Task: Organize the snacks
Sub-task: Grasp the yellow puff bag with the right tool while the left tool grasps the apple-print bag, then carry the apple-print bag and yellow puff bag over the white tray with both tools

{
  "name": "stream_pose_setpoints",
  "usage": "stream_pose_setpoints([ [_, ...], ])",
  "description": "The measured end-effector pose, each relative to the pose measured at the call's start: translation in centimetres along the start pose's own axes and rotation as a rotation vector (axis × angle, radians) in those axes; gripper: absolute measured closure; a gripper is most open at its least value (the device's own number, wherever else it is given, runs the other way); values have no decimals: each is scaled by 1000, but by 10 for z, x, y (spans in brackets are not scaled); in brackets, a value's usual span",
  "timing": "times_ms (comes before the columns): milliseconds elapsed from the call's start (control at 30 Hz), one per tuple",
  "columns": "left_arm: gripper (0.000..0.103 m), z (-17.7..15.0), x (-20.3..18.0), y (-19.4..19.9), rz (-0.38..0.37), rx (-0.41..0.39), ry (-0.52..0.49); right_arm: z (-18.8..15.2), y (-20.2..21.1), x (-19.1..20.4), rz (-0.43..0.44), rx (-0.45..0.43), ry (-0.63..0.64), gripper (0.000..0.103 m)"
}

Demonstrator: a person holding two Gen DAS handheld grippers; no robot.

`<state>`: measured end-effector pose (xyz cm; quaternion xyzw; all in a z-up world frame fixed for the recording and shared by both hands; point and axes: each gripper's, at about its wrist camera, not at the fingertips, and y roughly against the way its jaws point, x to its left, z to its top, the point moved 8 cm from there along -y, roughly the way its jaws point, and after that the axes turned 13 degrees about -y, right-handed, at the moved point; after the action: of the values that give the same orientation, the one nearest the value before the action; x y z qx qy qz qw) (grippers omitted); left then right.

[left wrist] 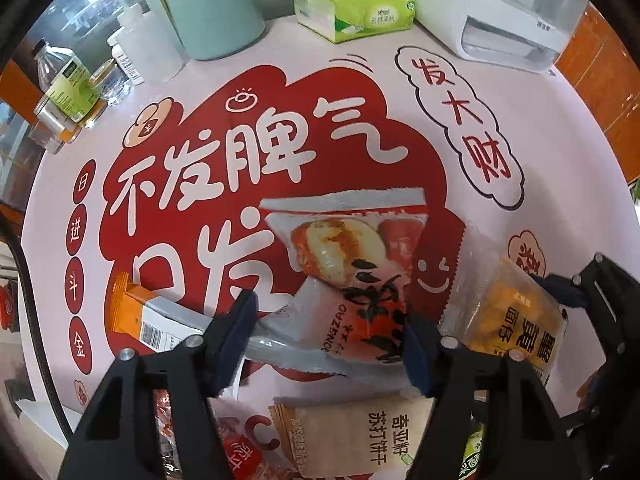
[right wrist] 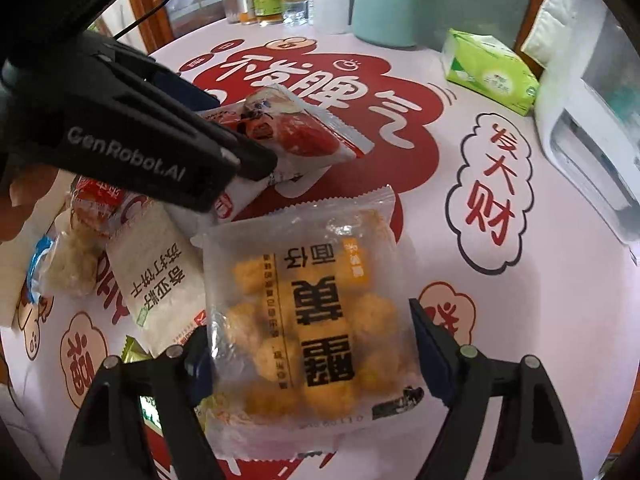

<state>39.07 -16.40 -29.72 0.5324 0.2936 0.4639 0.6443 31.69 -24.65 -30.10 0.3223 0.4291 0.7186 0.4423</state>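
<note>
While straddling red snack packet (left wrist: 340,276), left hand-held gripper (left wrist: 330,332), seemingly pinching.

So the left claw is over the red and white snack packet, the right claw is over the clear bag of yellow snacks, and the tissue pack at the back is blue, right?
Not quite: the tissue pack is green, as both wrist views show. The rest stands.

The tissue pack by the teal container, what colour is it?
Green and white. The tissue pack shows best in the left wrist view.
</note>
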Motion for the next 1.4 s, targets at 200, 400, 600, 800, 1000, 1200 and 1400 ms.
stream_pose_setpoints([
  [200,69,-7,-4,10,-30,-15,47,-11,11,4,-4,-26,-79,26],
  [400,69,-26,-8,33,-27,-49,55,-25,38,18,-11,-84,-147,26],
  [600,69,-54,-14,87,-32,-137,42,-34,73,31,-9,-139,-215,26],
  [800,69,-96,-11,139,-38,-191,41,-52,104,53,-10,-160,-252,26],
  [1000,69,-157,-1,177,-41,-202,63,-72,131,91,20,-156,-258,26],
  [1200,69,-220,22,204,-16,-192,101,-88,140,148,63,-132,-198,26],
  [1400,69,-273,52,219,20,-172,154,-91,141,211,101,-110,-108,26],
])
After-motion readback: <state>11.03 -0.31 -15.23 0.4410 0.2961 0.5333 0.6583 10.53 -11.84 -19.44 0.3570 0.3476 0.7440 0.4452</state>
